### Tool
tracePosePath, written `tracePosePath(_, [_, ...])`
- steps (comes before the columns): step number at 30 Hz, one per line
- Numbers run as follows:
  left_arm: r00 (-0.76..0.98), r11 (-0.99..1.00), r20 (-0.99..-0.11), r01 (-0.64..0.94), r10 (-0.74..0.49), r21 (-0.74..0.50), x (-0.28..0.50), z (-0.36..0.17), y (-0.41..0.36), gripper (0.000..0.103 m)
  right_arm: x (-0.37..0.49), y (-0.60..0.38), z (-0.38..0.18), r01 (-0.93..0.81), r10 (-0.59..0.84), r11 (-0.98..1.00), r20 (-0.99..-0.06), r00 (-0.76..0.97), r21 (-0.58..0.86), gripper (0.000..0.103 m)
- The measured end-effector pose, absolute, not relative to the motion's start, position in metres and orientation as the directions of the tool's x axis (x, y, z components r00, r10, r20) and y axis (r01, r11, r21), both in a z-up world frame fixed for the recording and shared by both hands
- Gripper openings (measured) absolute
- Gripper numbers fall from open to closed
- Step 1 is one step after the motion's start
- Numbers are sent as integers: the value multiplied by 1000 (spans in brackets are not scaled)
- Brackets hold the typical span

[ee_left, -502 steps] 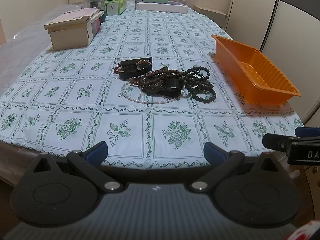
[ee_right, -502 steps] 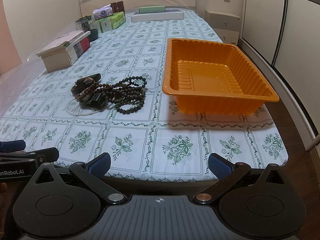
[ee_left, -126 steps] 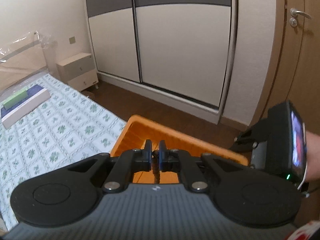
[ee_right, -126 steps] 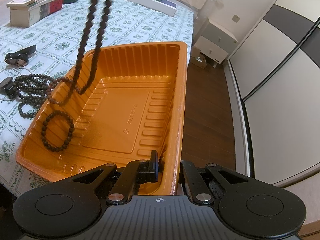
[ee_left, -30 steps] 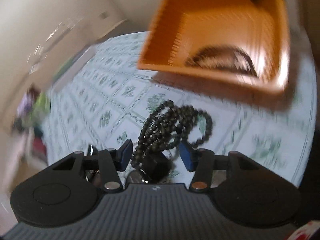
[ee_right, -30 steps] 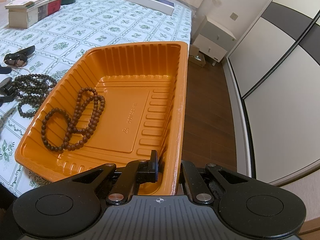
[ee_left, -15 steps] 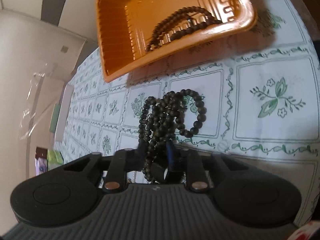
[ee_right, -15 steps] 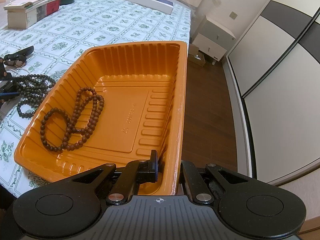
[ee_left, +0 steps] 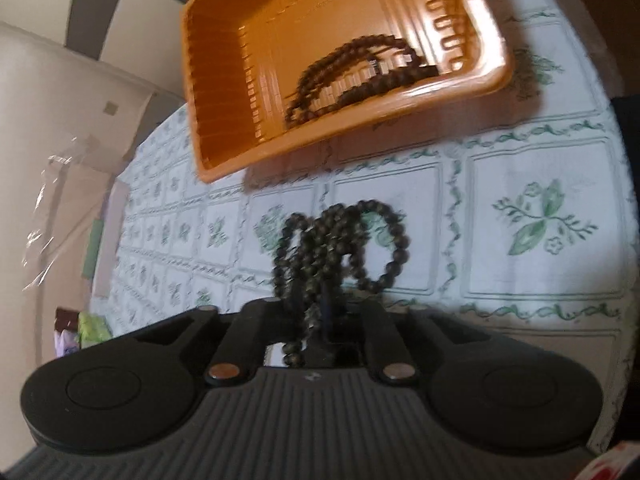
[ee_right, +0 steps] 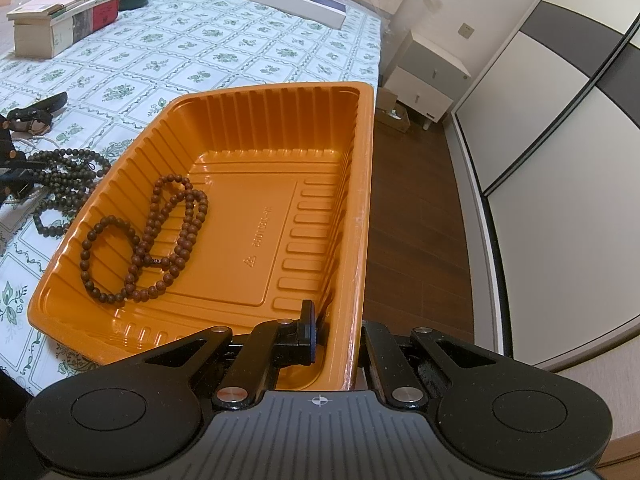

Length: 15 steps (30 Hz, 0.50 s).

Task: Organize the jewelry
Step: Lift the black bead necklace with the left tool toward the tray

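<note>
We counted one orange tray (ee_right: 362, 184) on the floral tablecloth (ee_right: 248, 46), and one brown bead strand (ee_right: 150, 240) lay coiled inside it toward nine o'clock. A second, darker bead strand (ee_left: 340, 252) sat on the cloth beside the tray, at six o'clock from it in the left wrist view. Our left gripper (ee_left: 310, 308) had that dark strand between its fingers; the jaws were easing apart, pads close against the beads. Our right gripper (ee_right: 334, 330) was clamped on the tray's rim, one finger inside, one outside. A black strap-like piece (ee_right: 38, 114) lay near nine o'clock.
</note>
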<state>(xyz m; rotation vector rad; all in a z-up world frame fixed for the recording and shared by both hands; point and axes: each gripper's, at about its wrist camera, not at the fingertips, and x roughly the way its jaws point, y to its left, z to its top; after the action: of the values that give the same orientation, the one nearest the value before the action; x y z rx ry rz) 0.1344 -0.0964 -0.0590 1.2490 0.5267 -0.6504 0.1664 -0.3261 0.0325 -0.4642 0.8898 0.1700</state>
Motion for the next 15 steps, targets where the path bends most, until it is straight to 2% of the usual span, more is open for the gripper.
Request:
tracePosePath(1, [709, 164, -685, 705, -166, 690, 132, -61, -97, 33, 166, -326, 32, -331, -47, 888, -780, 623, -318, 5])
tracePosePath(2, [704, 149, -689, 710, -171, 688, 132, -62, -97, 35, 166, -326, 33, -332, -46, 888, -780, 623, -318, 5])
tracePosePath(8, [718, 101, -686, 696, -118, 711, 139, -75, -94, 35, 166, -326, 32, -331, -47, 888, -780, 624, -318, 5])
tracePosePath(9, [714, 109, -691, 700, -115, 705, 142, -74, -94, 33, 166, -326, 32, -331, -47, 889, -780, 624, -318, 5])
tracePosePath(11, [705, 120, -702, 709, -99, 695, 147, -75, -95, 22, 167, -327, 32, -329, -47, 890, -781, 623, -317, 5])
tracePosePath(12, [695, 119, -714, 718, -85, 686, 149, -76, -96, 8, 167, -328, 32, -328, -47, 890, -781, 623, -316, 5])
tracePosePath(15, [700, 130, -709, 714, -89, 689, 148, -75, -95, 7, 167, -328, 32, -328, -47, 890, -781, 623, -316, 5])
